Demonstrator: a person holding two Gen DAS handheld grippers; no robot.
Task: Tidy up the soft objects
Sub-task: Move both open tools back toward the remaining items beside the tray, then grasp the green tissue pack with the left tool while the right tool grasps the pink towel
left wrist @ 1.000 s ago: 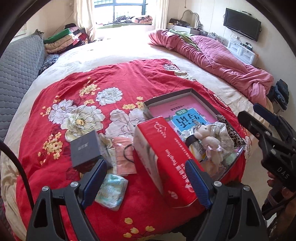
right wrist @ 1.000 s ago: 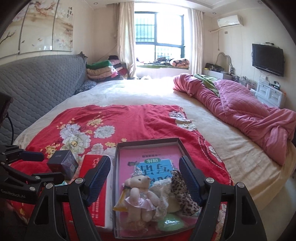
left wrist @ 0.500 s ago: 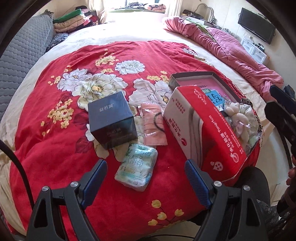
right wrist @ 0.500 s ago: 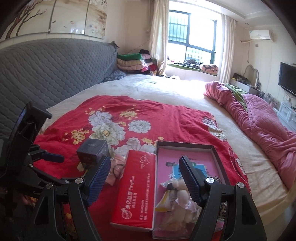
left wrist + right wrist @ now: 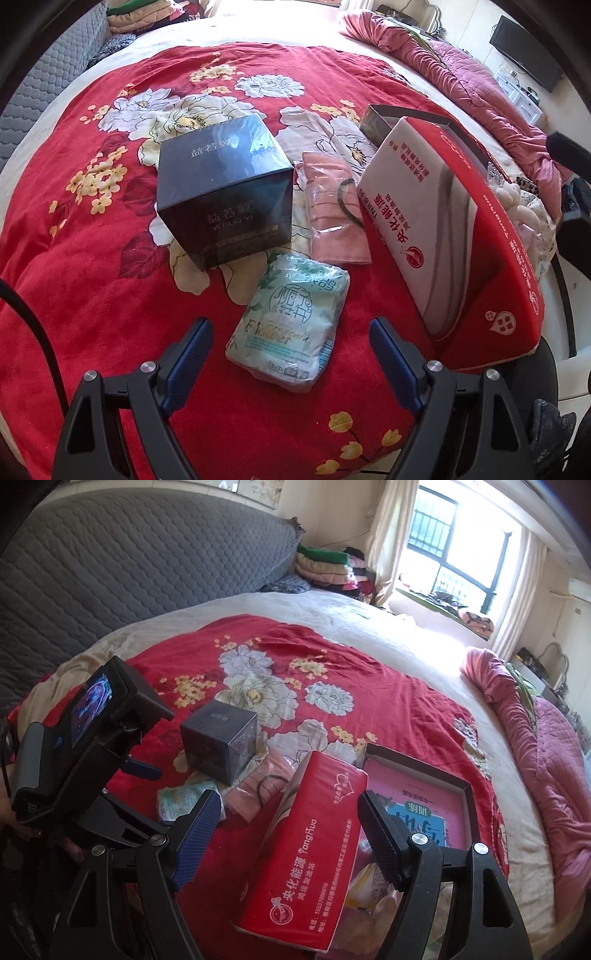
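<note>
The left gripper (image 5: 291,343) hung with its jaws wide apart and empty, the pale green tissue pack (image 5: 291,325) lying on the red floral blanket (image 5: 92,277) between its 2 fingers, untouched. The right gripper (image 5: 288,834) was likewise spread, straddling the top of the red tissue box (image 5: 306,853) without pressing it. Behind the pack sat a dark cube box (image 5: 221,188) and a wrapped pink cloth (image 5: 332,214). The plush toys in the tray (image 5: 458,779) were mostly hidden by the red box.
</note>
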